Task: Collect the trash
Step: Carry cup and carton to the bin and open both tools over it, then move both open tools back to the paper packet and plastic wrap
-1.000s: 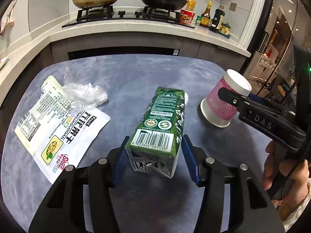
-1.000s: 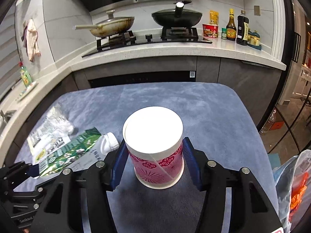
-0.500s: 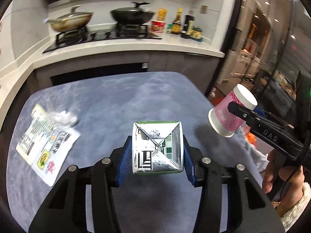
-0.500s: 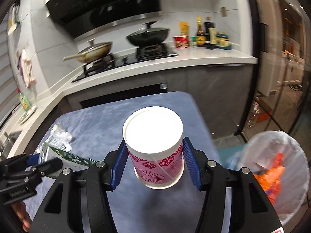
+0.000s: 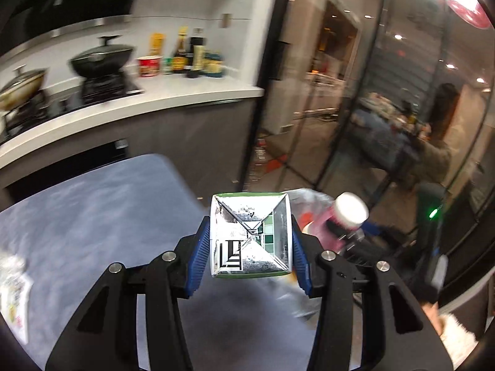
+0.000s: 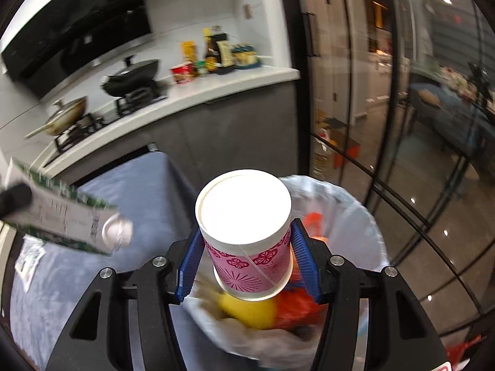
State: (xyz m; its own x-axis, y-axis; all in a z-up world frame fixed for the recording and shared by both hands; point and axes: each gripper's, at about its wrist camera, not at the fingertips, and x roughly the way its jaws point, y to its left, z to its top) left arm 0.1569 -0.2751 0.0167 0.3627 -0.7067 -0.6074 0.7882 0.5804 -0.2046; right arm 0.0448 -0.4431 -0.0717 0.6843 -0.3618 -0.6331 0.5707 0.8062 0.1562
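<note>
You get dim indoor light with bright ceiling spots mirrored in the glass doors (image 5: 386, 99) on the right. Both views smear with motion blur; the stove (image 6: 92, 114) and counter streak. The paper cup (image 6: 244, 232) blows out to white glare. Fisheye bending and black vignette crowd your frame edges.

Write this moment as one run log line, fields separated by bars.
left gripper: shut on carton | right gripper: shut on cup, above bin | step: drop pending
</note>
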